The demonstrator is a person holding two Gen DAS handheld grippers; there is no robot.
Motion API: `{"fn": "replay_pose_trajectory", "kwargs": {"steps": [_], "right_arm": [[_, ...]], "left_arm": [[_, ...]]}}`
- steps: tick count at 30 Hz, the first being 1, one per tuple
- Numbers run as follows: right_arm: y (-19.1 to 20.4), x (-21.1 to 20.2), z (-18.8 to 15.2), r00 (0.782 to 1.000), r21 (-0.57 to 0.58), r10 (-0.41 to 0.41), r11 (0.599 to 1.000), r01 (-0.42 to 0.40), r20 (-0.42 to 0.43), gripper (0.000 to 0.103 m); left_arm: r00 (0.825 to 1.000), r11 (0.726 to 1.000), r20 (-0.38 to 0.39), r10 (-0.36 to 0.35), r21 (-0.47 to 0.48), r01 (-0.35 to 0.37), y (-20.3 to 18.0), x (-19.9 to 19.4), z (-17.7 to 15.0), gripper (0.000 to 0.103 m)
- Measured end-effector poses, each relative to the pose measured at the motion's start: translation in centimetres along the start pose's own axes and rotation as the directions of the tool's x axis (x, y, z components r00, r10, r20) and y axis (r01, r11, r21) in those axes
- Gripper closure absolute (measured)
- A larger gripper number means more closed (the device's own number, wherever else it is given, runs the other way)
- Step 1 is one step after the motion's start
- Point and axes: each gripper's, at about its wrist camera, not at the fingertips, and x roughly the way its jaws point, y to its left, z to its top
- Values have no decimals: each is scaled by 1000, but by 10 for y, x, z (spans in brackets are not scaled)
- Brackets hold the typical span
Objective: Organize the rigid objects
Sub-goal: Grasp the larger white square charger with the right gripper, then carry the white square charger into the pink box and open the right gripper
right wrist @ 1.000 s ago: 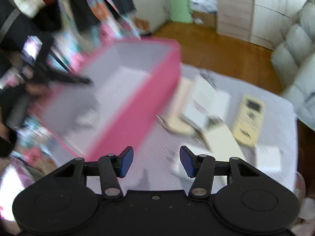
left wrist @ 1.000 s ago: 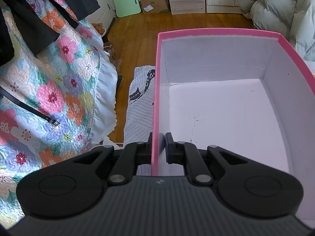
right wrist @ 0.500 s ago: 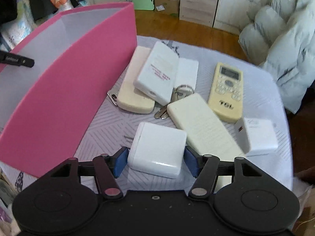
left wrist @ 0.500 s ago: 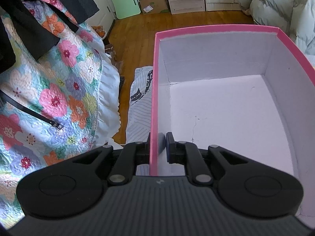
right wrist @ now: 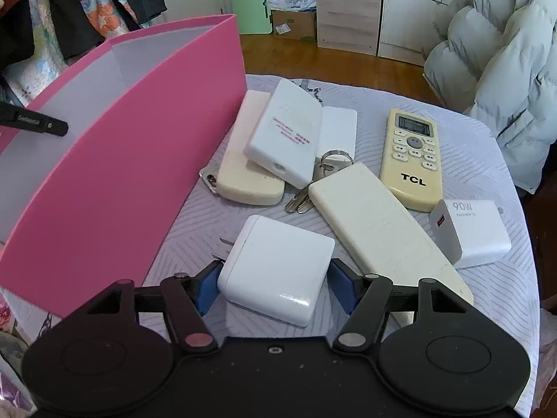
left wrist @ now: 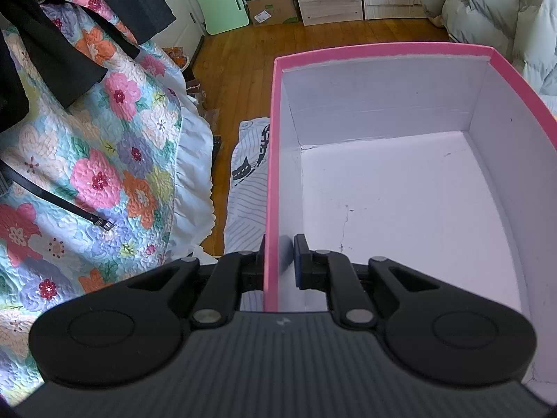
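The cloth-covered counter [right wrist: 487,160] bears a pink box [right wrist: 146,160]; just right of the box lie remotes, keys [right wrist: 303,202] and two white chargers, the TCL remote [right wrist: 412,160] farther right.

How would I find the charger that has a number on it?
Start at the big pink box and cross the table to the opposite edge, past the yellow TCL remote. The white charger there says 90W; the other white charger, between the right claw's pads, is blank.
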Motion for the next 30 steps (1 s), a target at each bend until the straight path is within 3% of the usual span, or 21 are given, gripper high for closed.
{"fn": "replay_pose_trajectory", "kwargs": {"steps": [9,14,18,25,30], "right_arm": [[12,-41,7,998,-23,3,1000,-2,70,33],[31,-81,28,986,-90,9,996,6,164,33],[54,-103,55,977,-161,62,987,-29,204,32],[102,-80,96,970,-264,195,952,-153,142,32],[125,-26,117,962,-227,273,938,-263,13,33]], "left_arm": [[1000,1000,0,-1,0,1,0,0,0,93],[1000,1000,-2,-5,-3,5,-1,0,1,93],[1000,1000,-1,-16,-13,16,1,1,0,93],[1000,999,1,-29,-26,29,5,1,-1,93],[998,996,5,-63,-64,63,11,1,-2,93]]}}
